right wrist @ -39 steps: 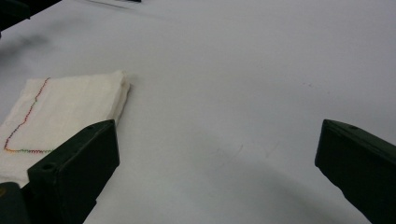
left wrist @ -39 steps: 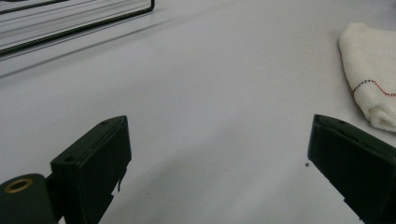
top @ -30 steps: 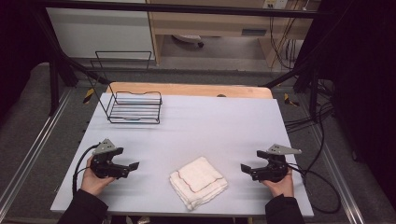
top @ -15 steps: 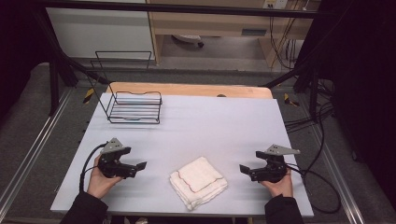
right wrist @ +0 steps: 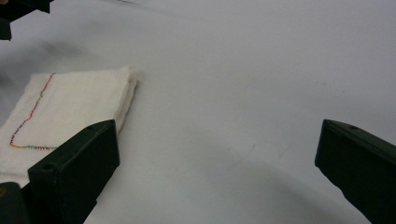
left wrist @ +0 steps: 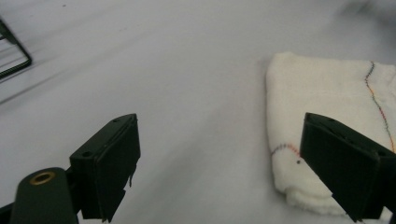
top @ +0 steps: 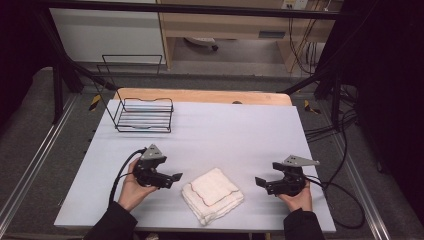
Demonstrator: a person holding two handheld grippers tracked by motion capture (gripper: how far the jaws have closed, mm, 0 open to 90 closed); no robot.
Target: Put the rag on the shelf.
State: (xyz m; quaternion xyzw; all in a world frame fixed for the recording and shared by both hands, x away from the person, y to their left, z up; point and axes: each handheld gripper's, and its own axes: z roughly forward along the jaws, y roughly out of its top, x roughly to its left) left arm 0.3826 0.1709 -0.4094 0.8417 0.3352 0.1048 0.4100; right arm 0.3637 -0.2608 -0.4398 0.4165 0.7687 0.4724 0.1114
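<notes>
— Since a second ago my left gripper (top: 176, 177) has slid across the table (top: 240, 130) toward the folded towel (top: 212, 195), from well out at its nine o'clock to just beside its edge. My right gripper (top: 260, 182) sits where it was.

— How do the left jaws stand?

— Apart, with nothing between them but bare table. They have just been closing a little, yet a wide gap remains. In the left gripper view (left wrist: 219, 172) the towel (left wrist: 327, 135) lies partly behind the right-hand jaw, and I cannot tell whether that jaw touches the cloth.

— And the right gripper?

— Released as well. In the right gripper view (right wrist: 215, 168) its jaws stand wide over the white table top, and the towel (right wrist: 70, 112) lies off at about ten o'clock from them, apart from both.

— Where is the towel on the table?

— Near the front edge, about midway between my two hands, turned cornerwise. It is white and folded into a thick square, with a thin coloured stitch line running over its top layer.

— Anything else on the table?

— I see a black wire rack (top: 144, 114) far off at eleven o'clock from the towel, near the back left corner.
</notes>
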